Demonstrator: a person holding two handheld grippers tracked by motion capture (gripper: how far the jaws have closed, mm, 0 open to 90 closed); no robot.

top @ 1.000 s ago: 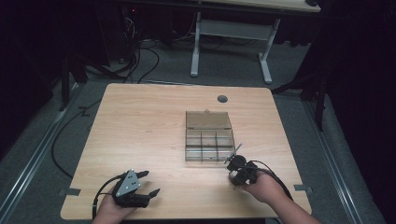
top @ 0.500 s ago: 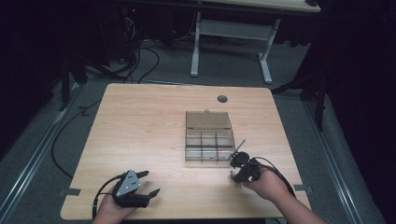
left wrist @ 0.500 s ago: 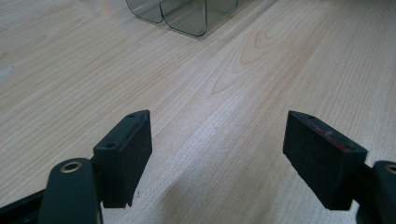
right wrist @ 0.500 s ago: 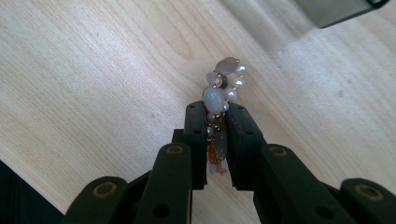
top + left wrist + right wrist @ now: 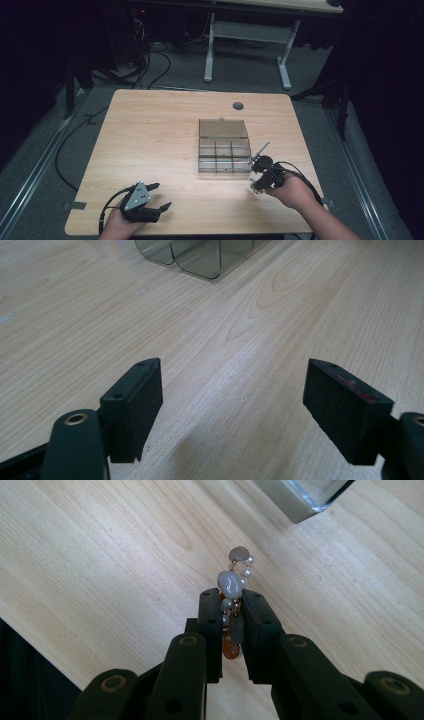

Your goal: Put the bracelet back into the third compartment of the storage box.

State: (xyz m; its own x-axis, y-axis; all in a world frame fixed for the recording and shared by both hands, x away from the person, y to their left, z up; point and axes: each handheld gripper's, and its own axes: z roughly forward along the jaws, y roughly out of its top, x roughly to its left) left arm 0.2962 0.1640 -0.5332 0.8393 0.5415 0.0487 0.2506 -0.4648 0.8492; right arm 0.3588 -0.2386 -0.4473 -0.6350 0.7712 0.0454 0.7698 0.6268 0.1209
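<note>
Pinching a beaded bracelet [image 5: 231, 605] between its pressed-together jaws, the right gripper [image 5: 258, 181] hung above the table [image 5: 150, 140], just beside the near right corner of the clear compartment box [image 5: 224, 146], whose lid stood open. The pick-up looked done, and I judged the carry to be the step in hand. Next it would need to bring the beads over one compartment and release. The left gripper [image 5: 232, 400] rested near the table's front edge, jaws spread wide, holding nothing.

Lower beads of white-and-amber beaded string [image 5: 232, 600] hidden between black pads of right gripper [image 5: 232, 605]. Clear plastic compartment box [image 5: 195, 255] cut off at top edge in left gripper view; contents of its cells too small to tell from above.
</note>
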